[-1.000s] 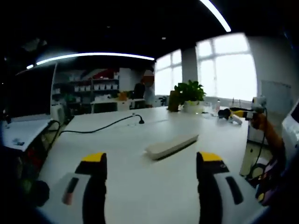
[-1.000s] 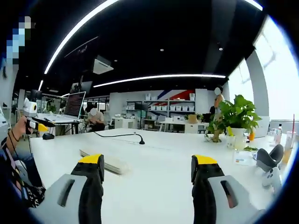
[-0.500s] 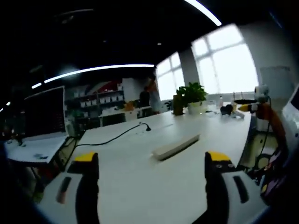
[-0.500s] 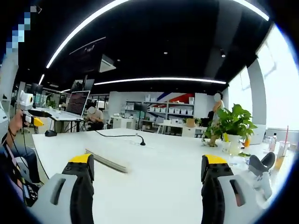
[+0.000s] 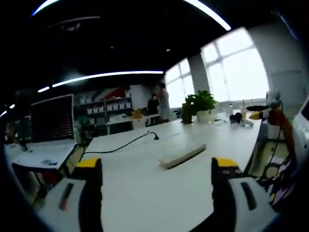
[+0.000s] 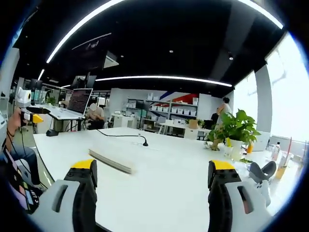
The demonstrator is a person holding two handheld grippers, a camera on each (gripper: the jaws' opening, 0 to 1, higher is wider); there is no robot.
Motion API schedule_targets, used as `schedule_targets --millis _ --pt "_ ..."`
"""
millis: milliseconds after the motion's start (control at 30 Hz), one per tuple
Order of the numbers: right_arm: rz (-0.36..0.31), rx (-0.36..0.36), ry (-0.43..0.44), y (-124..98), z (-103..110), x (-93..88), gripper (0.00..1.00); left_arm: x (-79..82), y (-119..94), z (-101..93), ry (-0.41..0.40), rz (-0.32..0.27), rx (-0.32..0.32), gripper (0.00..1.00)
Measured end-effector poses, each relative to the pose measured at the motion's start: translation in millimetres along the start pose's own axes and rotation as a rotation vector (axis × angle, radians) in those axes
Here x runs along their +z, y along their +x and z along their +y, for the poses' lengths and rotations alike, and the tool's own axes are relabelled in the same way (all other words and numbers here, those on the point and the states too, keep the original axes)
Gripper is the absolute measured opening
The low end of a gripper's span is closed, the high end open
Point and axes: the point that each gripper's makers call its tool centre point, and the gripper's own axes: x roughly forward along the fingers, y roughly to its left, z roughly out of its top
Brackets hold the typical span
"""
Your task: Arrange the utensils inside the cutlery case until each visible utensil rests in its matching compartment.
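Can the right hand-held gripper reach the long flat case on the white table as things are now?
Probably yes. The right hand-held gripper is open, and the case lies closed ahead of it, toward its left jaw, with bare table between them.

The long flat case (image 5: pixel 182 156) on the table (image 5: pixel 145 188) is shut, so anything inside is hidden.

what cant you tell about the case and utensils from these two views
- Case inside: both views see it edge-on and low, so its compartments are hidden.
- Utensils: none can be made out; the left gripper view is blurred.
- Case's open or shut state: cannot tell.
- Items beside the plant: too small.
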Motion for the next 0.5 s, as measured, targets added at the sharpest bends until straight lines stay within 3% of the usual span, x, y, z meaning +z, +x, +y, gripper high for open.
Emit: schedule_targets --millis 500 --pt "0.012 -0.047 -0.008 -8.8 -5.0 5.5 0.99 9.2 -8.4 6.7 0.003 -0.014 0.026 0.99"
